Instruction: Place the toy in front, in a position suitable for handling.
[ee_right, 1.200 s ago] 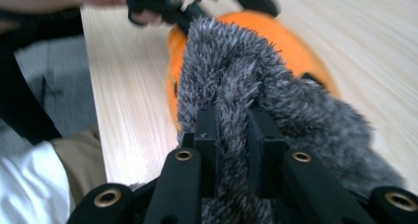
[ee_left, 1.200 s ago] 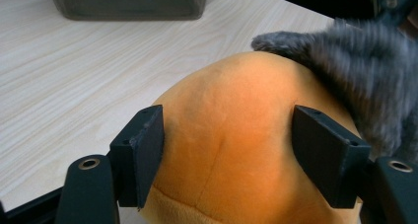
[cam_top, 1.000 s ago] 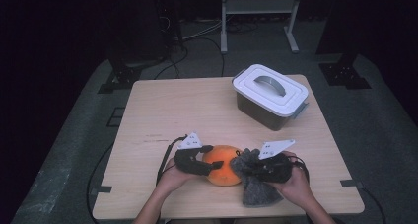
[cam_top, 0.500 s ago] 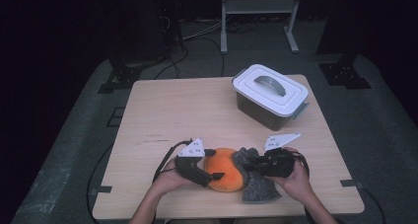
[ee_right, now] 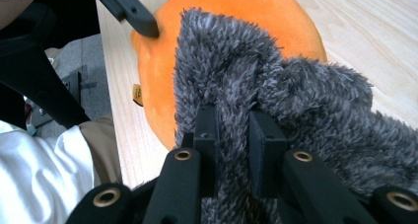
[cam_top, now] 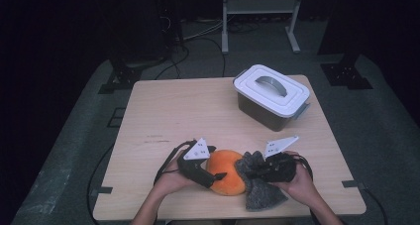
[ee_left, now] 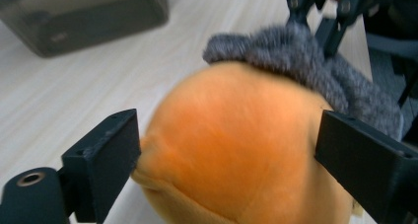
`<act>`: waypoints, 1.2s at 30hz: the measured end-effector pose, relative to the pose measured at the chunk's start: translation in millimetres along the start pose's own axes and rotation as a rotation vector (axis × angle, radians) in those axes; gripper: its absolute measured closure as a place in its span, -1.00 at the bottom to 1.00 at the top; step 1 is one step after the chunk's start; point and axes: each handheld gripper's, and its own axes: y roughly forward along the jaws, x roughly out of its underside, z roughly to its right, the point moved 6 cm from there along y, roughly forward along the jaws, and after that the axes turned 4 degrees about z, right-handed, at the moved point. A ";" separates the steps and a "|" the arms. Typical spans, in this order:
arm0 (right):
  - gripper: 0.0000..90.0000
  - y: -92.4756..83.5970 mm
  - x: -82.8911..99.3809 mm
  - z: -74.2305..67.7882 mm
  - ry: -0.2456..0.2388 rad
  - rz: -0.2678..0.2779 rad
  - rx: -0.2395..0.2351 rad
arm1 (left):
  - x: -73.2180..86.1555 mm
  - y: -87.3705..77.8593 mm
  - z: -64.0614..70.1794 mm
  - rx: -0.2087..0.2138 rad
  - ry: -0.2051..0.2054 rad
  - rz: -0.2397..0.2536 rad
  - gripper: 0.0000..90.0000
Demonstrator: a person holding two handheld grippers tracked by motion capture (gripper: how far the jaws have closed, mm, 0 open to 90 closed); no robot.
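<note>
Left hand-held gripper [cam_top: 216, 176] opened — orange plush [cam_top: 227, 171] lies flat, long axis crosswise.

The orange plush [ee_left: 236, 150] was blurred and cut off below. The grey cloth [cam_top: 260, 190] hid its right side.

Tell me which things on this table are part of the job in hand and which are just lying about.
In hand:
- round orange plush cushion, between the left gripper fingers
- fuzzy grey cloth, pinched by the right gripper

Lying about:
- lidded white-topped plastic box, at the far right of the wooden table
</note>
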 end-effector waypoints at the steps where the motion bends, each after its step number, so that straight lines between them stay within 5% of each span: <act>1: 0.68 -0.5 0.3 0.3 0.003 -0.004 -0.005 | 1.3 0.6 1.7 0.000 0.018 -0.005 -0.66; 3: 0.70 -5.8 0.3 3.8 0.018 0.006 -0.011 | 1.4 -0.3 6.0 0.014 0.035 -0.006 -0.48; 9: 0.70 -11.4 -17.0 -0.5 0.018 0.094 0.007 | 1.4 0.7 13.4 0.044 0.084 -0.012 -0.45; 17: 0.68 -7.5 -6.9 12.7 0.067 0.055 -0.007 | 4.0 -1.7 12.7 0.049 0.087 -0.023 -0.39; 20: 0.68 -12.2 11.7 30.8 0.136 0.022 0.006 | 3.7 -1.8 13.3 0.048 0.092 -0.026 -0.39; 25: 0.69 -15.5 2.9 29.4 0.128 0.064 0.009 | 1.1 -1.2 16.8 0.052 0.112 -0.027 -0.39; 28: 0.69 -14.2 -18.5 22.1 0.103 0.135 0.003 | -3.7 0.2 24.4 0.073 0.155 -0.018 -0.39; 31: 0.69 -9.7 -21.9 21.1 0.093 0.127 0.005 | -4.6 0.5 26.6 0.073 0.172 -0.025 -0.40; 36: 0.69 -5.9 -6.2 33.1 0.156 0.081 -0.008 | -3.4 0.1 25.8 0.077 0.164 -0.021 -0.40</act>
